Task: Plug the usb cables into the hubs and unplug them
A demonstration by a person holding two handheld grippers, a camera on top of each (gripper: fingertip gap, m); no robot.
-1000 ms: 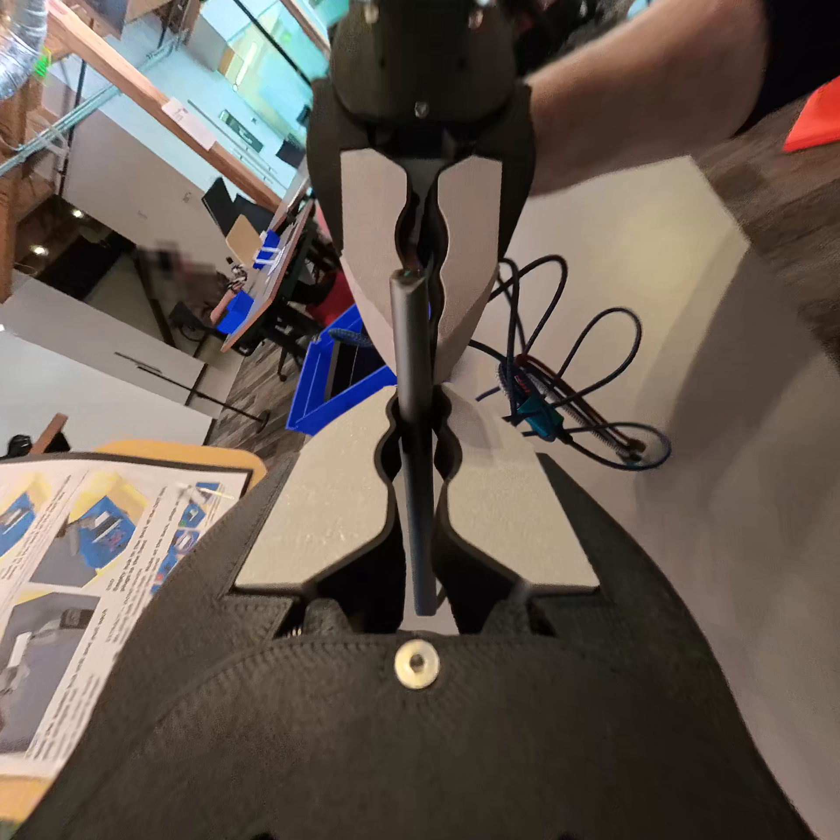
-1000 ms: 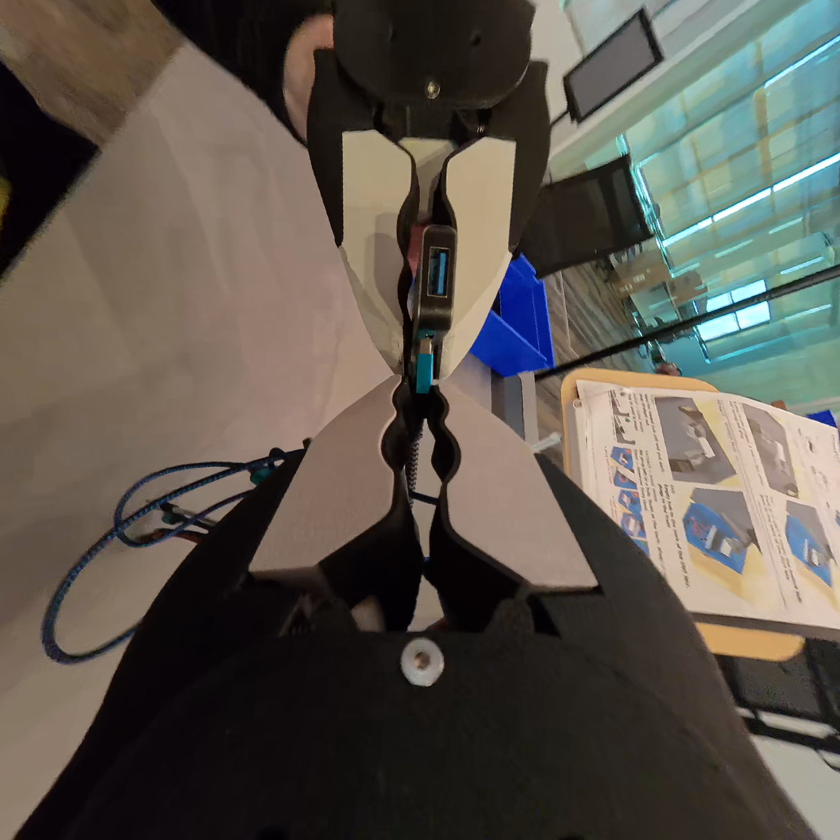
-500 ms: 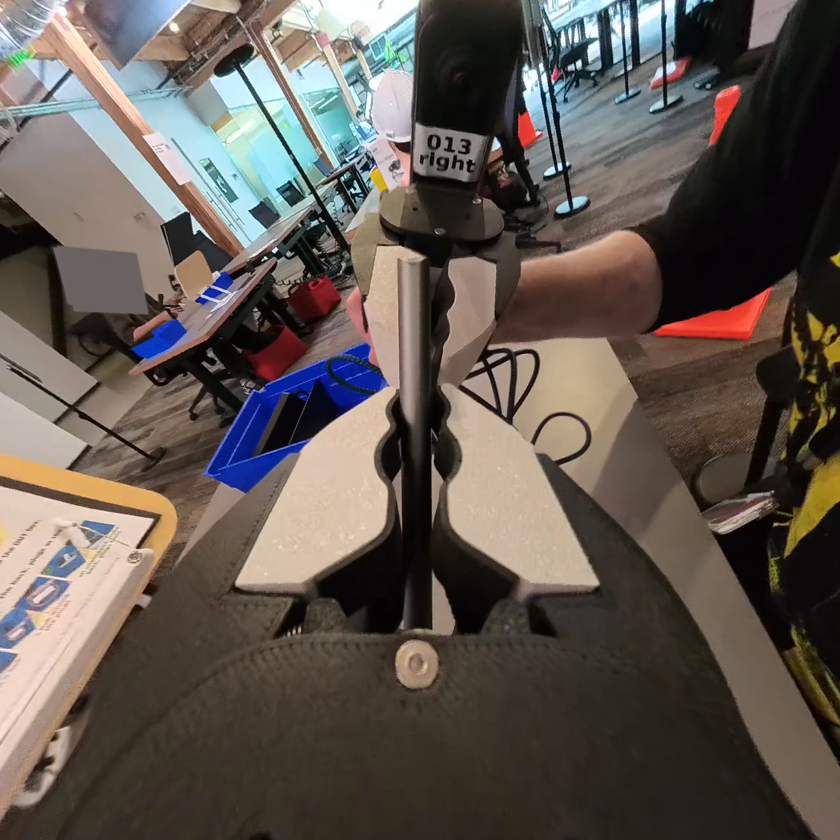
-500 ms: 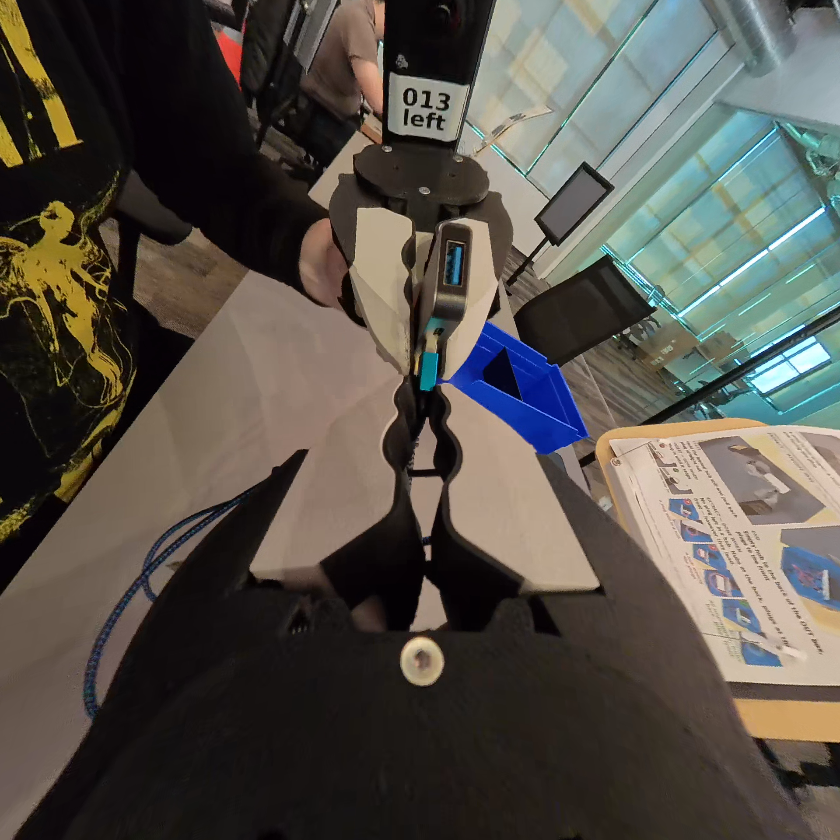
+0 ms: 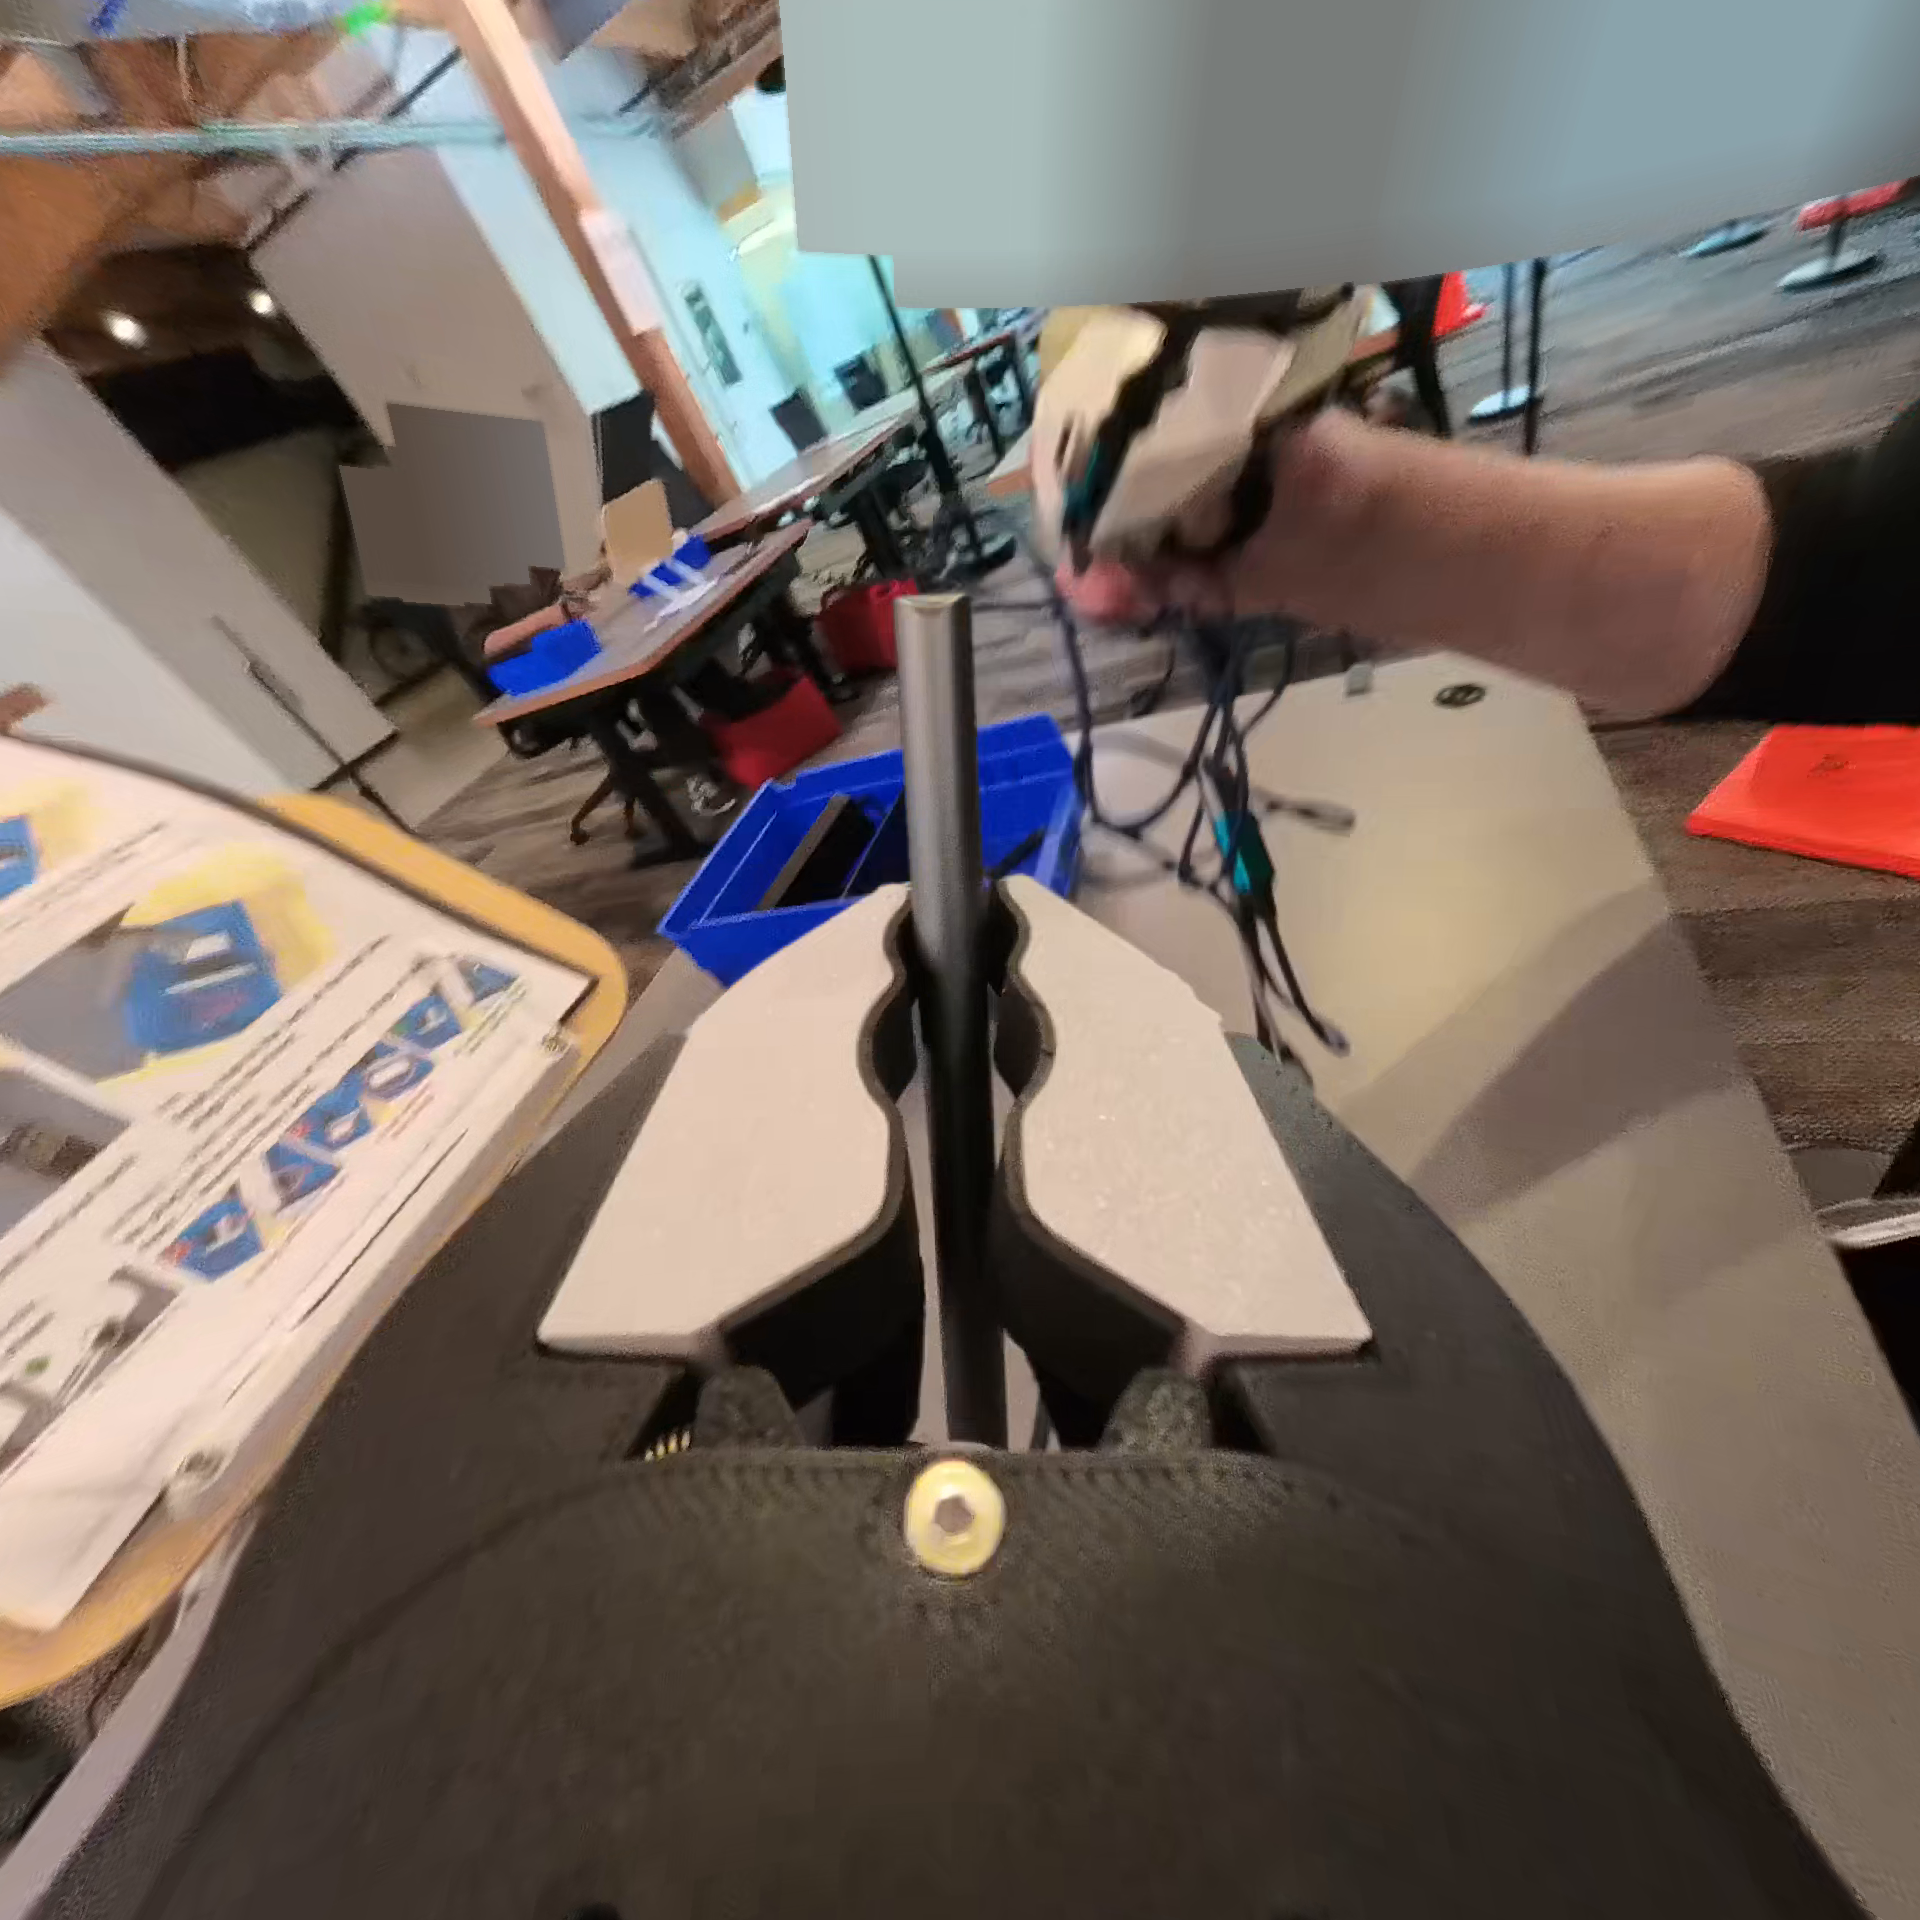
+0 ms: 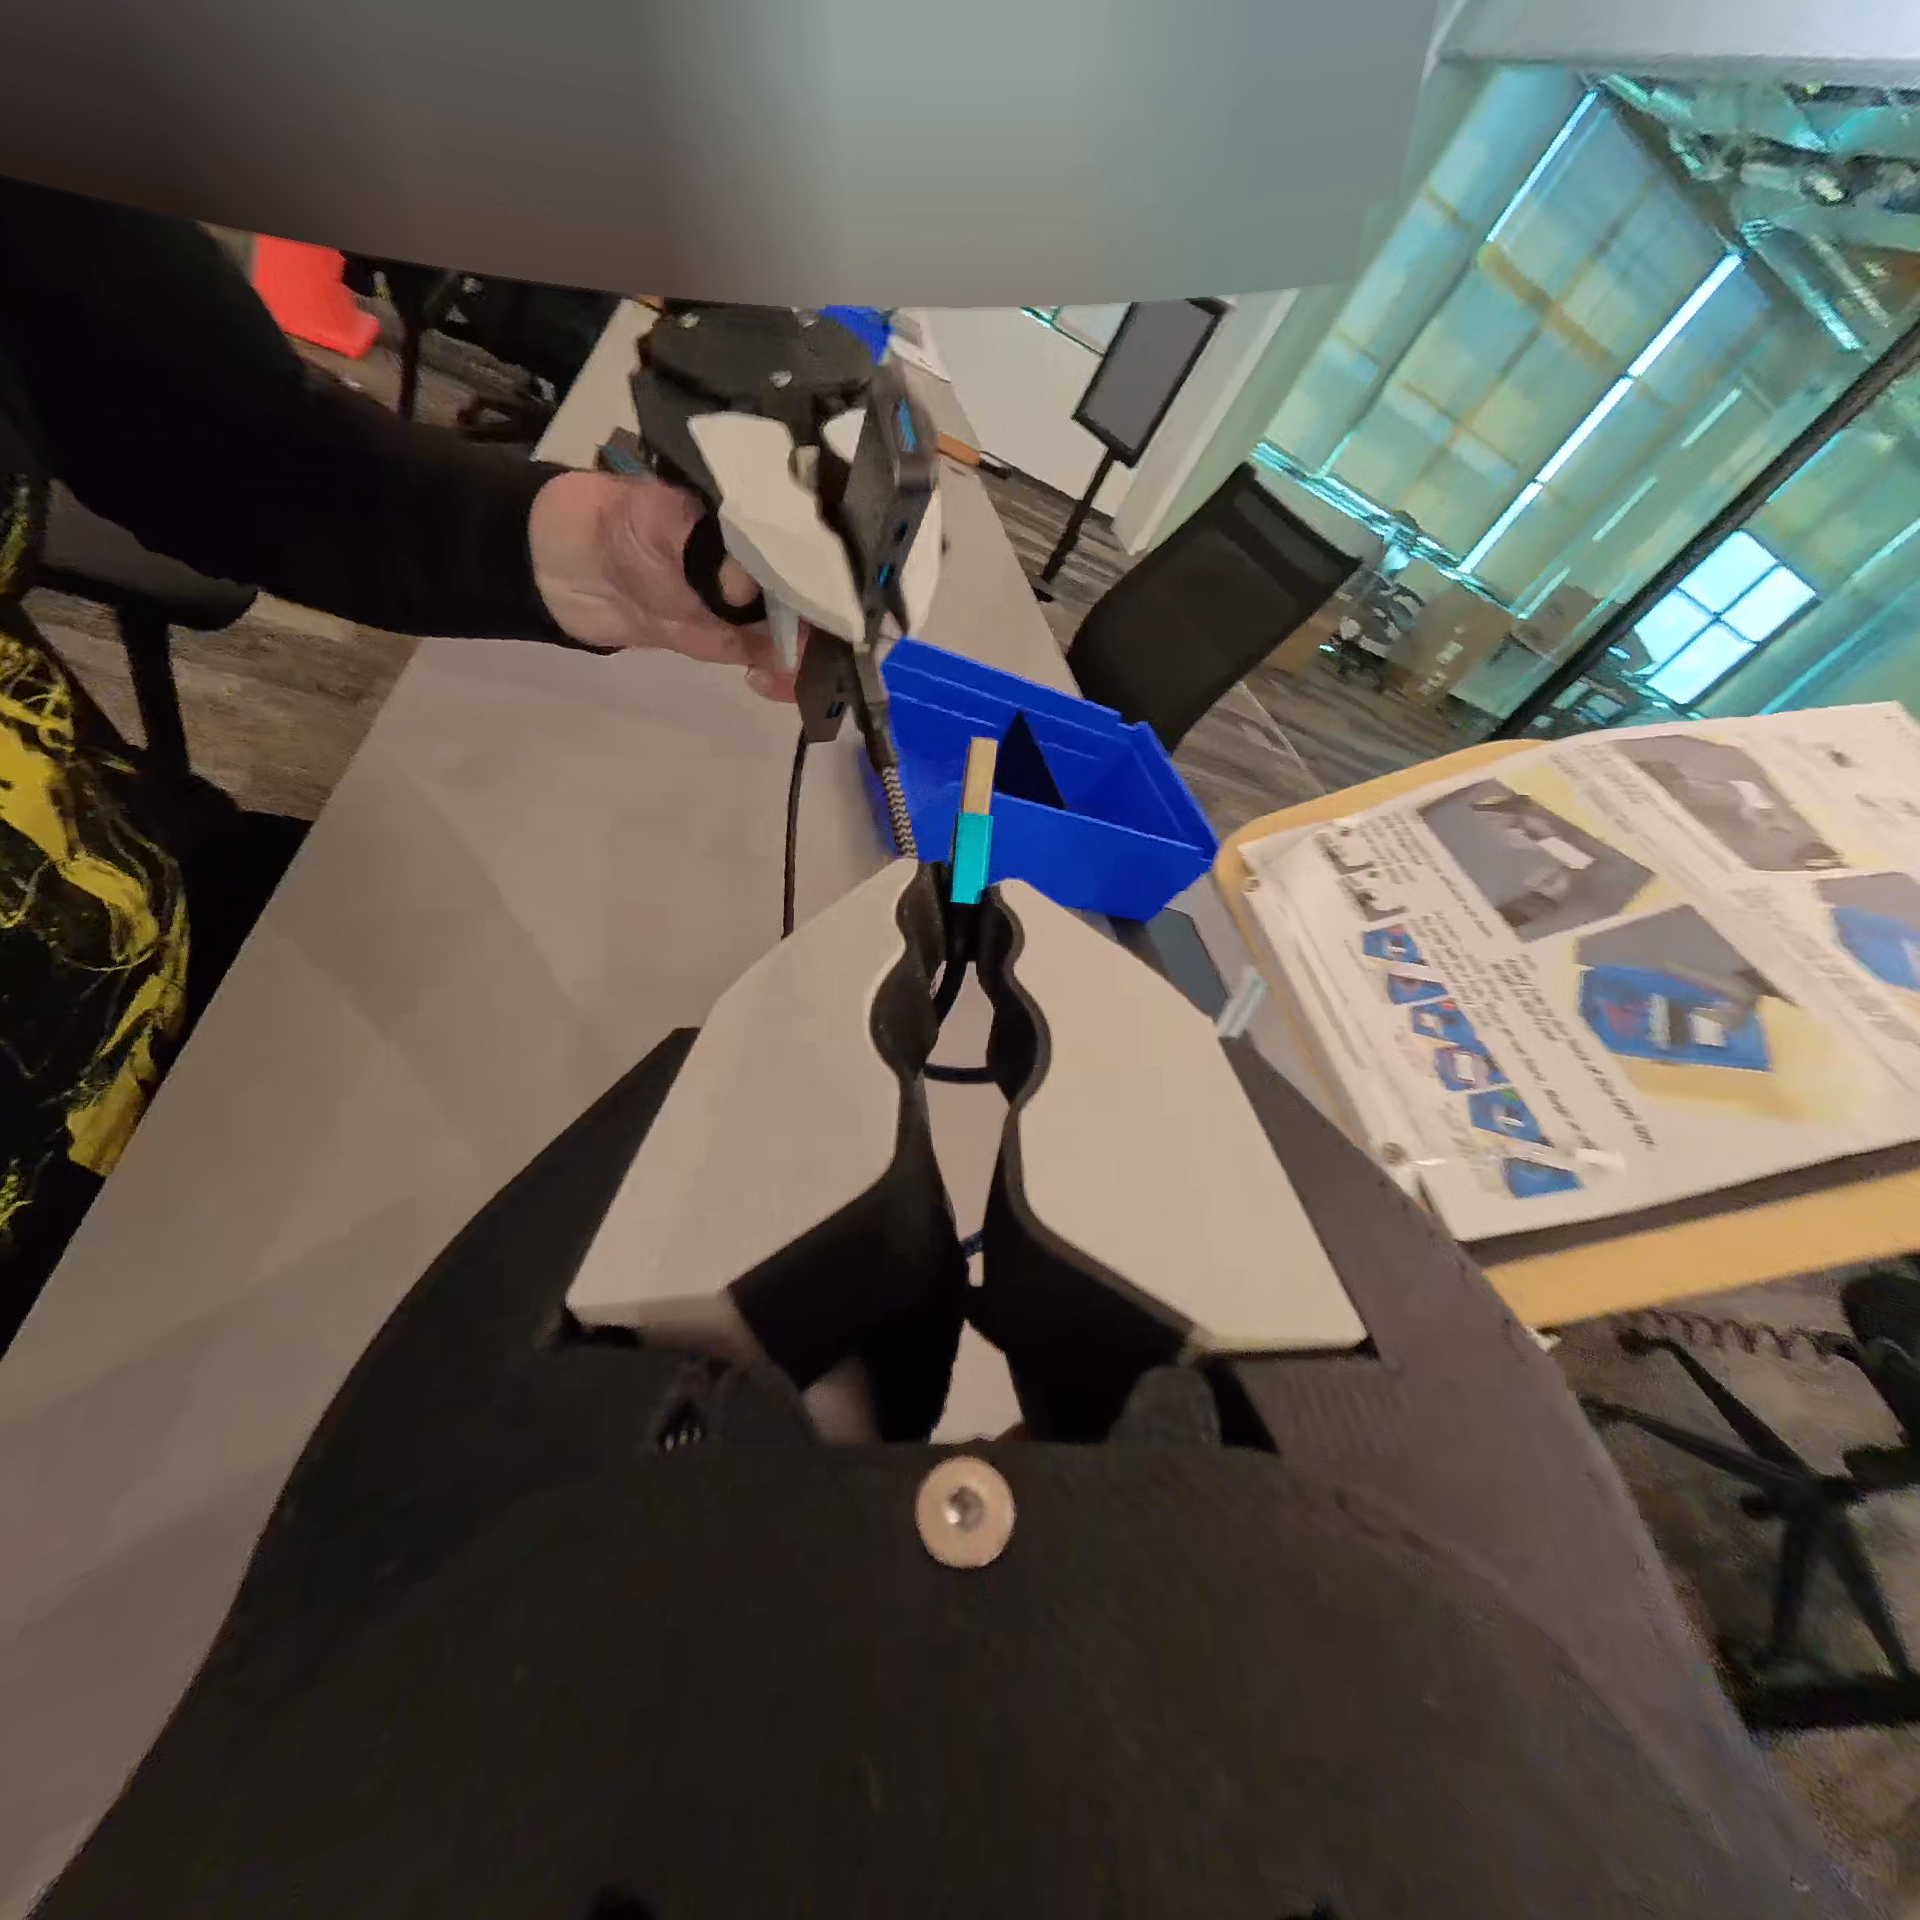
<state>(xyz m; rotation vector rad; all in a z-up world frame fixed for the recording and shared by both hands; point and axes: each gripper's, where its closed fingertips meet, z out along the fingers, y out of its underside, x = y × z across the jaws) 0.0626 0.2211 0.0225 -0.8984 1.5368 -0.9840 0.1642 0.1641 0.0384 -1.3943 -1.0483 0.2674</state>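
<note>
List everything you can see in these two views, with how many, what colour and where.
Hub: one, dark grey, clamped upright in the left claw.
Plug: one, teal with a metal tip, clamped in the right claw, pulled clear of the hub.
Cables: a bundle, dark blue and black, hanging from the right claw to the table.
Bin: one, blue, at the table's far edge.
Instruction sheet: one, white with pictures, on a tan board beside the table.
Table: one, pale grey.
Left claw: shut on the hub.
Right claw: shut on the plug.
Hands: two, one gripping each claw.
</note>
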